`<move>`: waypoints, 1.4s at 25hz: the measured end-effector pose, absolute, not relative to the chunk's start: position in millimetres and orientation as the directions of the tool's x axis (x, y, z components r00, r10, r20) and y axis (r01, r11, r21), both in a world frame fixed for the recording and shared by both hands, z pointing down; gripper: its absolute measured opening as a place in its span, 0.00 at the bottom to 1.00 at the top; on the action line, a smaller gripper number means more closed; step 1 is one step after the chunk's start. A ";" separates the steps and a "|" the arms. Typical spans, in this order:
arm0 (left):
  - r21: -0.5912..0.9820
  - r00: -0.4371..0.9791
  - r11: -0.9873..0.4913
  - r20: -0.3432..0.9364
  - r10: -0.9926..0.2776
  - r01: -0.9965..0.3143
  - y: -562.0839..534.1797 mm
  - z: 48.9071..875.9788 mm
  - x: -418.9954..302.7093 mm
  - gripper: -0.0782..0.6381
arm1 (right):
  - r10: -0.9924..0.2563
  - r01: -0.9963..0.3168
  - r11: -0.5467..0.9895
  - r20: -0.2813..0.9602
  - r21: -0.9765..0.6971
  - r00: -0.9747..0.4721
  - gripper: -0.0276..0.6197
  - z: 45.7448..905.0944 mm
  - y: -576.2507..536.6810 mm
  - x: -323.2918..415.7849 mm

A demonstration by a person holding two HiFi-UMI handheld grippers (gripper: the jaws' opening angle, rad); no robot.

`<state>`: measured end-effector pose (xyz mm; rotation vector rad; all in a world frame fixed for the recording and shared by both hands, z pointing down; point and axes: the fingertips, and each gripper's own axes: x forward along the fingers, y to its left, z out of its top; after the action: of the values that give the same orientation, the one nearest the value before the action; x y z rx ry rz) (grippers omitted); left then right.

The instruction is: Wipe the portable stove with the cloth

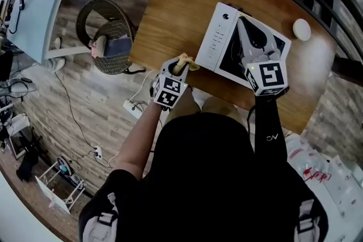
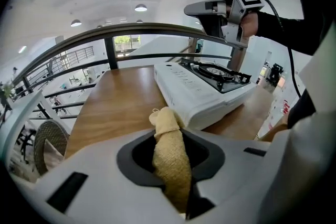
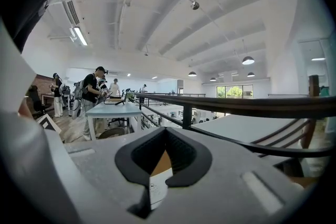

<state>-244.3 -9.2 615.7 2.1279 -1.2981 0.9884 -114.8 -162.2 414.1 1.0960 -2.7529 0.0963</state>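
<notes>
cloth (image 2: 171,157) sits pinched in the left gripper's (image 1: 180,67) fingers beside the stove (image 1: 218,37). right gripper (image 1: 244,30) hovers over the stove, fingers pressed together.

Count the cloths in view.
1. The yellow cloth is clamped in the left gripper, just off the stove's near-left corner. The person blocks the near table edge, so another could be hidden.

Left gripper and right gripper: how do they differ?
The left gripper has its jaws shut on a yellow woven cloth; the right gripper has its jaws together on nothing. The left gripper is beside the near corner of the white portable stove; the right gripper is above its black burner top. Both carry a marker cube.
</notes>
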 end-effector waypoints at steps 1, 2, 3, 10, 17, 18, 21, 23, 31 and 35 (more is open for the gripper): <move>0.006 0.286 -0.441 0.768 -0.573 -0.898 -16.1 614.1 -251.7 0.22 | -0.681 -0.692 0.722 0.190 0.010 -0.708 0.04 412.5 -164.3 -114.6; 0.000 0.278 -0.430 0.764 -0.582 -0.903 -25.1 612.0 -259.1 0.22 | -0.688 -0.699 0.715 0.194 0.014 -0.699 0.04 411.0 -166.5 -113.3; -0.001 0.274 -0.421 0.757 -0.593 -0.907 -36.0 609.2 -265.7 0.22 | -0.697 -0.708 0.706 0.199 0.017 -0.689 0.04 409.9 -168.6 -111.2; -0.005 0.323 -0.439 0.670 -0.668 -0.898 -146.3 577.6 -272.7 0.22 | -0.755 -0.771 0.635 0.237 0.038 -0.611 0.04 407.2 -179.2 -93.6; -0.040 0.436 -0.597 0.645 -0.628 -0.801 -236.5 572.2 -212.7 0.22 | -0.819 -0.832 0.548 0.256 0.088 -0.513 0.04 397.3 -176.1 -63.2; -0.043 0.449 -0.621 0.652 -0.611 -0.783 -241.6 574.0 -204.0 0.22 | -0.827 -0.838 0.537 0.256 0.097 -0.501 0.04 394.7 -175.3 -58.5; -0.044 0.472 -0.666 0.670 -0.573 -0.745 -242.8 579.8 -189.9 0.22 | -0.850 -0.860 0.499 0.257 0.106 -0.461 0.04 388.8 -172.2 -43.8; -0.024 0.474 -0.669 0.686 -0.552 -0.743 -235.0 584.7 -191.2 0.22 | -0.862 -0.873 0.476 0.254 0.110 -0.438 0.04 386.2 -170.9 -35.9; 0.105 0.550 -0.741 0.740 -0.387 -0.663 -140.1 606.2 -205.1 0.22 | -0.854 -0.863 0.495 0.238 0.097 -0.463 0.04 387.9 -176.3 -46.1; 0.144 0.566 -0.746 0.747 -0.349 -0.650 -84.3 612.7 -211.5 0.22 | -0.831 -0.838 0.536 0.233 0.099 -0.505 0.04 387.9 -178.4 -64.1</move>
<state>-211.5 -84.3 612.7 2.3971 -0.8087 1.0144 -64.1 -178.4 387.9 1.4006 -2.5240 0.0395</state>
